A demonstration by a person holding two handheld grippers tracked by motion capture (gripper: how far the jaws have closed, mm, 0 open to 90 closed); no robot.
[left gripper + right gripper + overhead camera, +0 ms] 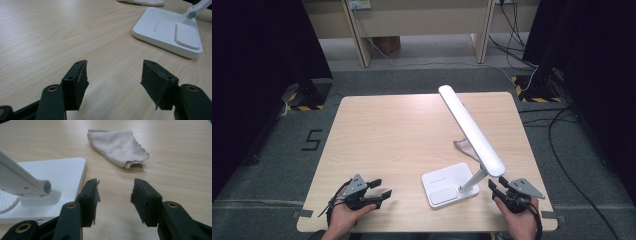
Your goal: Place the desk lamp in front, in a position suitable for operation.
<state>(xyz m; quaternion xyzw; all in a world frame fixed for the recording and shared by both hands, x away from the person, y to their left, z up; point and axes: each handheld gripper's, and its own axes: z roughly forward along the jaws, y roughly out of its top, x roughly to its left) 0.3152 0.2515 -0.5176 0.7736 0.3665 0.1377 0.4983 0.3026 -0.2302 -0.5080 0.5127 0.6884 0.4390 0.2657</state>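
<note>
A white desk lamp stands on the table's near right, its flat base [449,184] [170,32] [50,172] close to the front edge and its long bar head [469,127] slanting away to the back. A crumpled white cloth [120,147] [463,147] lies just behind the base, partly hidden under the lamp head in the high view. My left gripper [382,189] [115,82] rests open at the front left, aimed toward the base, with nothing between its jaws. My right gripper [495,186] [115,200] sits open just right of the lamp's hinge, empty, facing the cloth.
The light wooden table [402,135] stands on grey carpet. Cables [562,145] run across the floor at the right. Table legs and a wall [362,45] stand beyond the far edge. A "5" marker [312,140] is taped on the floor at the left.
</note>
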